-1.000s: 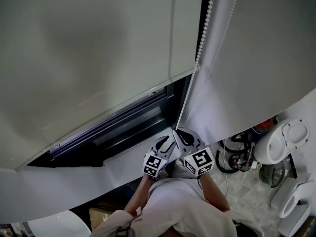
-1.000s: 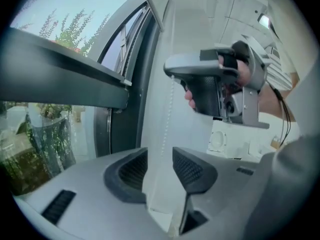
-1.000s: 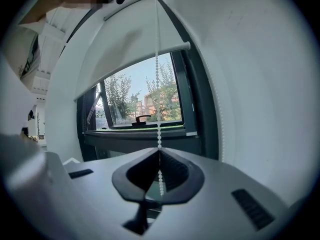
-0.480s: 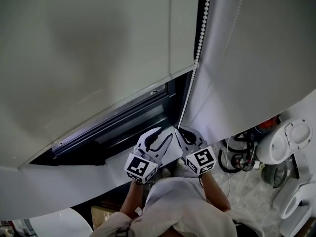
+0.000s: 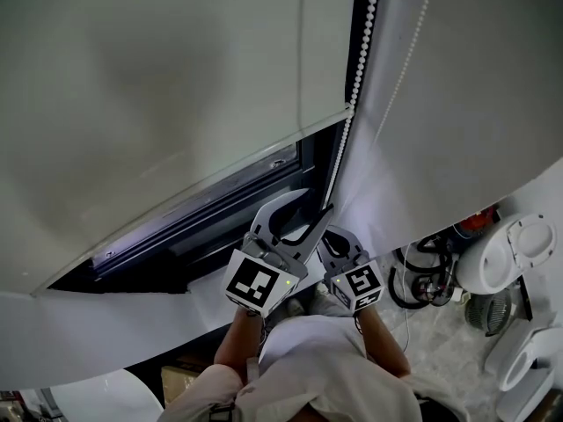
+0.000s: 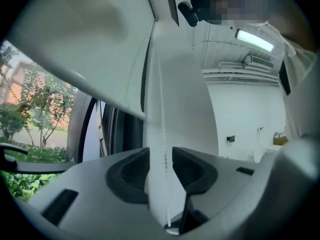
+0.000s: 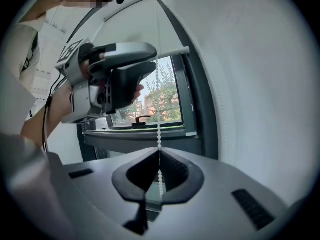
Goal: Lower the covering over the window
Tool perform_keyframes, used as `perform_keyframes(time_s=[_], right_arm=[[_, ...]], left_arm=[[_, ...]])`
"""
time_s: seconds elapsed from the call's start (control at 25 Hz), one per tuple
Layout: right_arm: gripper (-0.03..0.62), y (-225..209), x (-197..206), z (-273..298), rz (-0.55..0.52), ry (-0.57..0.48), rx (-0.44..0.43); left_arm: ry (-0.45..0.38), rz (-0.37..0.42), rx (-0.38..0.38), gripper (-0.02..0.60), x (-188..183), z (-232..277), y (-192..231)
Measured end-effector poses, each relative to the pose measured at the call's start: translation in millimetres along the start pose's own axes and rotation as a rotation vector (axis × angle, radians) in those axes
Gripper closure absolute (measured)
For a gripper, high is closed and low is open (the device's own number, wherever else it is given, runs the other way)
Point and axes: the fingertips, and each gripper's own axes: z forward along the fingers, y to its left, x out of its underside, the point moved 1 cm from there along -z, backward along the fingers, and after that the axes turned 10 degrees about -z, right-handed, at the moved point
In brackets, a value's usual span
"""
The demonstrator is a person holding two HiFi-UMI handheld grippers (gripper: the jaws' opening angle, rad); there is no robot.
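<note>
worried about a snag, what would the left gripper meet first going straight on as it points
Likely the bead chain hanging between the left gripper's open fingers; behind it a white surface, depth unclear.

Jaws of right gripper (image 7: pixel 159 156) pinched together on bead chain (image 7: pixel 159 134); chain runs up past left gripper (image 7: pixel 112 79), upper left; window (image 7: pixel 170 101) behind.
</note>
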Motion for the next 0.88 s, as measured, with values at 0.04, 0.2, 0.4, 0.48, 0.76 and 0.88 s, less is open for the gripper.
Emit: perform_keyframes(time_s=[0.04,0.2,0.4,0.48,0.76,0.88], right_arm=[[0.597,0.5,-0.1,0.2,-0.001,0.001,0.000],[0.597,2.3,-1.2,1.4,-0.006,0.001,0.001],[0.597,-0.2,-0.1,2.4,-0.007,0.005,0.008],[0.597,-2.4,0.9,3.8,-0.007,0.009,0.011],[0.597,-1.1,27.9,11.6,0.014,0.076,0.001],[0.597,6.1,44.9,10.6,0.020,0.107,-0.009]], left_arm=[[-0.005,0.002,0.011,0.434,-6.0,4.8,-2.0],[-0.021,0.013,0.023,0.465,-18.3,17.8,-3.3],[-0.073,0.024,0.016,0.559,-19.9,21.7,-4.8],[-0.088,0.029,0.006,0.560,-19.4,19.2,-5.4],[-0.025,0.035,-0.025,0.560,12.5,16.6,-1.5],[0.006,0.019,-0.037,0.560,32.9,11.5,-3.3]])
